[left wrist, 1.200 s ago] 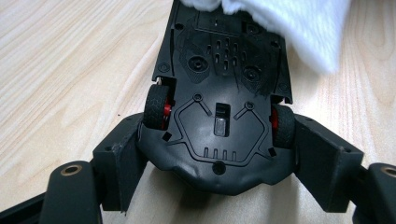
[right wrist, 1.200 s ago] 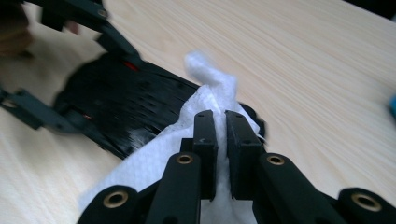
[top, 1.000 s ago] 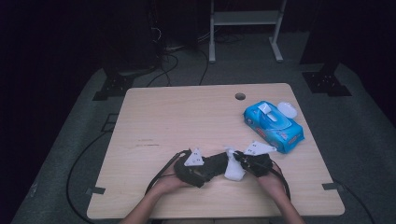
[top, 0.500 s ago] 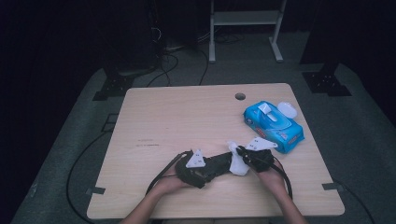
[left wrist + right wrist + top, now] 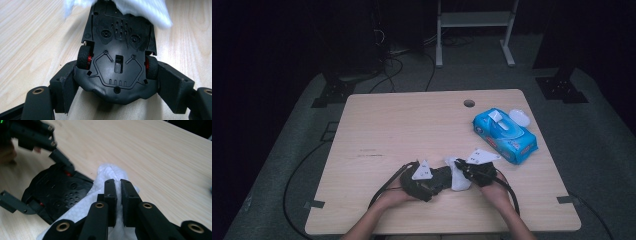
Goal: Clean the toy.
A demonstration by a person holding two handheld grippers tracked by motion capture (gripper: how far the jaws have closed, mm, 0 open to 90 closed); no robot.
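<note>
Near front edge of the wooden table (image 5: pixel 412 125), seen from above. At left, the person's left hand (image 5: pixel 389 199) carries the left hand-held gripper (image 5: pixel 439 179), its grey three-cornered plate facing up. Its jaws are clamped on a black toy car (image 5: pixel 443 176), one jaw against each flank beside the wheels. In the left gripper view the toy car (image 5: pixel 118 52) lies belly up between the two jaws, its ribbed underside, a small switch slot and red-hubbed black wheels showing, nose pointing away from the camera.

At centre, a white wipe (image 5: pixel 458 176) lies against the far end of the car, between the two grippers; in the left gripper view the wipe (image 5: pixel 147 10) drapes over the car's nose.

To the right, the right hand-held gripper (image 5: pixel 463 169), held by the right hand (image 5: pixel 498 186), has its jaws nearly pressed together, pinching the wipe. In the right gripper view the gripper (image 5: pixel 118 185) shows a thin slit between its jaws, with the wipe (image 5: pixel 105 173) bunched around the tips and resting on the car (image 5: pixel 57 192).

Farther right and well apart from the grippers, a blue pack of wet wipes (image 5: pixel 504 135) lies on the table with its white lid flipped open.
</note>
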